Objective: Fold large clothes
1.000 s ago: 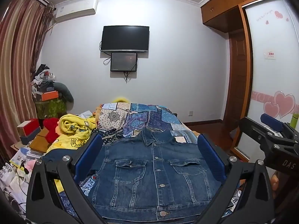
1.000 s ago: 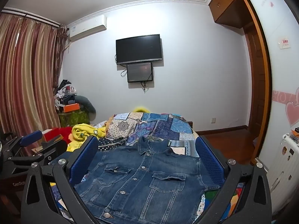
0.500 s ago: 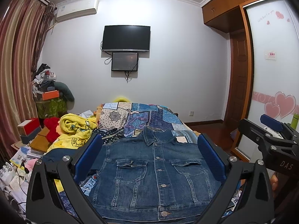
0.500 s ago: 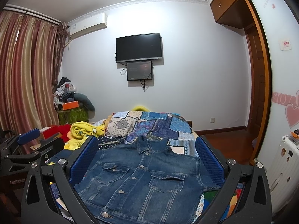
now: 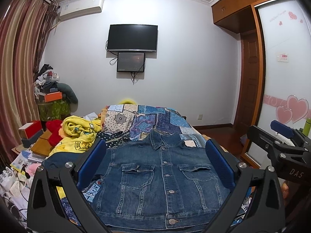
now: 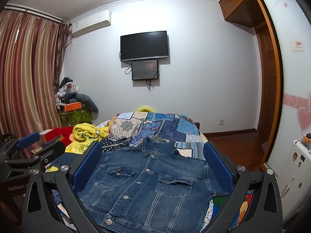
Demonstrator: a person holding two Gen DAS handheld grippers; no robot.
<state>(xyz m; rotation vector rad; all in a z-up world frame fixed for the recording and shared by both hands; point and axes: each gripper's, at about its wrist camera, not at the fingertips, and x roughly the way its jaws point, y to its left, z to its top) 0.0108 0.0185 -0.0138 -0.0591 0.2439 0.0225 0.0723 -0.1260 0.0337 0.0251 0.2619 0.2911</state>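
A bedroom with a white wall is seen, and a black TV (image 5: 132,37) is hung on it. A denim jacket (image 5: 161,176) is laid flat on the bed (image 5: 155,116), buttoned, collar toward the wall. A patchwork quilt (image 5: 147,119) is spread under it. A yellow blanket (image 5: 79,134) is bunched beside it. The left hand-held gripper (image 5: 155,167) and right hand-held gripper (image 6: 153,169) are held apart above the jacket, nothing between their blue pads.

Buttoned blue denim jacket (image 6: 149,184) spread flat, front up, on a patchwork blue quilt (image 6: 165,128). Framed by the wide-open blue-padded right gripper (image 6: 153,167), clear of the cloth. Yellow printed blanket (image 6: 87,136) bunched at left.
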